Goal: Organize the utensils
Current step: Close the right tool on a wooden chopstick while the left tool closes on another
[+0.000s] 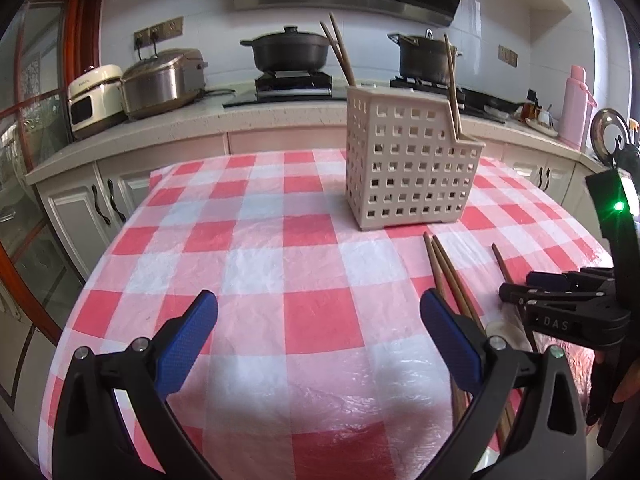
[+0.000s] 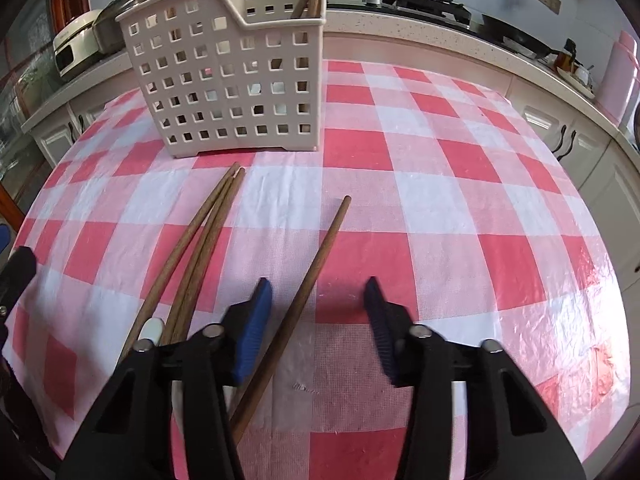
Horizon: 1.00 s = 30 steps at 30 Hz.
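The right hand-held gripper (image 2: 318, 300) hangs low over the checked surface (image 2: 460, 200) with its jaws apart and nothing clamped; a single chopstick (image 2: 320, 264) lies between them, close against the left pad and well clear of the right one. Just beside it, 3 more loose chopsticks (image 2: 208, 236) fan out toward the perforated utensil holder (image 2: 224, 80), which stands upright farther back and already carries several chopsticks. The left hand-held gripper (image 1: 318, 316) also stands apart and empty, over bare cloth (it plays no part in this pick, as far as I can judge).

The risk is an off-centre close: the pad nearest the stick could push it sideways or roll it before the other arrives. The plastic cloth looks slick, so the stick may skid. The bundle of 3 sits near enough for the left finger to nudge it.
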Tool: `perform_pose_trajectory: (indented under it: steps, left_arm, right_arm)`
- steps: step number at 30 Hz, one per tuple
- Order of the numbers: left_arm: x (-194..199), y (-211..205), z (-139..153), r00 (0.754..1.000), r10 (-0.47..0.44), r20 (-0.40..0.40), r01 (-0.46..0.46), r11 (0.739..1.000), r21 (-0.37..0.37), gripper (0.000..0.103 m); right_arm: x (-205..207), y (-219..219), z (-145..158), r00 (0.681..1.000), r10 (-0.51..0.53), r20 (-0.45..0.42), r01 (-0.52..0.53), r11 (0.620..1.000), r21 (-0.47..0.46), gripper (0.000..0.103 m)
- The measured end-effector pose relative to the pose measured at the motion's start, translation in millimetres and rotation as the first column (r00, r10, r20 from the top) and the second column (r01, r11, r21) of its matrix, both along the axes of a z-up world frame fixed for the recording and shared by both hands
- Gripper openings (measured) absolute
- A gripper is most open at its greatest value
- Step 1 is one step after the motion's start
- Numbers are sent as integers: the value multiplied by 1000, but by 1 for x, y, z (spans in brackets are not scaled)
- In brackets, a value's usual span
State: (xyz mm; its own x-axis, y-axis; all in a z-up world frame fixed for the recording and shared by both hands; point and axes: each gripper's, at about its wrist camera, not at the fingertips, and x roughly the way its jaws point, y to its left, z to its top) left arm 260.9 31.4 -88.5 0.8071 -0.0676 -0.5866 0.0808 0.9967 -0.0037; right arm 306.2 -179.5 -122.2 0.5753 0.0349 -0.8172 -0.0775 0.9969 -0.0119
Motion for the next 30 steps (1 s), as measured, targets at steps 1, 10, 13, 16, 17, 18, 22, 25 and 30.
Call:
perform_pose_trajectory:
  steps: [1,10,13,16,17,18,22,25,30]
  left_arm:
    - [1,-1,-1,1000,-6,-7,6,1000,2,98]
    - [14,-32,-8,995,-85,-60,87,995,38,98]
    - [21,-41,-11,990,-111,-89,115,992,44,98]
    - [31,-49,-15,982,-142,-127,149,988,45,96]
    - [34,-51,-15,979,-149,-137,156,987,39,94]
    - [39,-54,-16,975,-160,-152,166,986,32,90]
    - [55,-67,-22,962,-195,-194,203,979,22,73]
    - [65,-76,-25,955,-204,-218,213,977,21,61]
    - [78,-90,-33,944,-213,-251,230,972,42,46]
  right_arm:
    - [0,0,0,1000,4,-4,-4,1000,2,27]
    - [-2,-8,1,1000,24,-3,-24,999,32,14]
    - [-4,-12,2,999,44,-3,-44,998,46,13]
    - [-4,-22,2,999,48,-13,-47,994,103,11]
    - [-3,-25,2,999,48,-18,-46,991,125,10]
    - [-3,-29,2,999,49,-21,-45,988,148,10]
    - [-2,-31,2,999,51,-18,-48,985,165,9]
    - [-3,-31,2,998,57,-16,-53,983,176,9]
    - [-4,-34,1,998,62,-13,-59,978,198,9]
